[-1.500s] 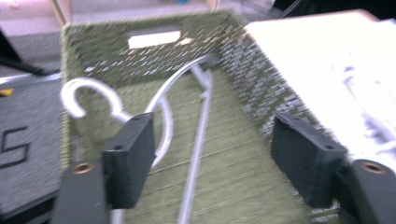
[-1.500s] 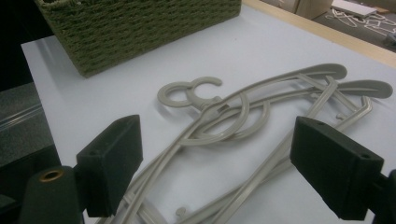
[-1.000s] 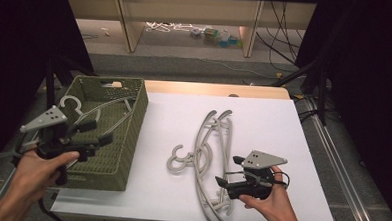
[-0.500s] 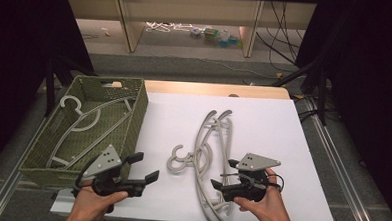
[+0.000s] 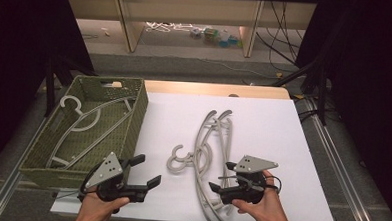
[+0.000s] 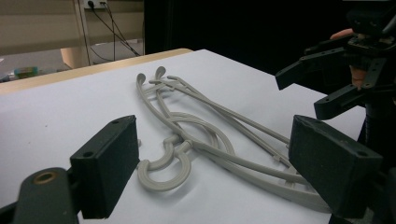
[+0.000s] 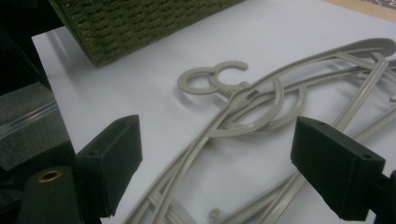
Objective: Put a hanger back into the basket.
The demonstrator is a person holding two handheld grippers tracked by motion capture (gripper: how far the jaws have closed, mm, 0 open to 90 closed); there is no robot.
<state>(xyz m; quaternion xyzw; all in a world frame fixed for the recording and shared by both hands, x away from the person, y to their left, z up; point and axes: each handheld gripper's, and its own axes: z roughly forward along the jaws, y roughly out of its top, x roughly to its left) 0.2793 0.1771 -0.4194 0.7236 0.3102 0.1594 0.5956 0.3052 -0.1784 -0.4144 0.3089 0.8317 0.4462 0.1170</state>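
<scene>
Down from above the green basket [image 5: 85, 130] comes the left claw [image 5: 148, 172], now low over the white desk [image 5: 263, 118] beside the hanger pile [image 5: 209, 156]. Its jaws have just been opening and stand released, nothing between them. 1 grey hanger [image 5: 83, 123] lies in the basket, apparently dropped there, which would explain the empty claw turning toward the pile, hooks [image 6: 163, 163] nearest it. The right claw [image 5: 220, 184] rests at the pile's near end, jaws spread over the hanger arms without pinching them, probably steadying or waiting. How many hangers are tangled together is hard to count, perhaps 3. Near ends of the pile are hidden under the right hand [image 5: 262, 206].
</scene>
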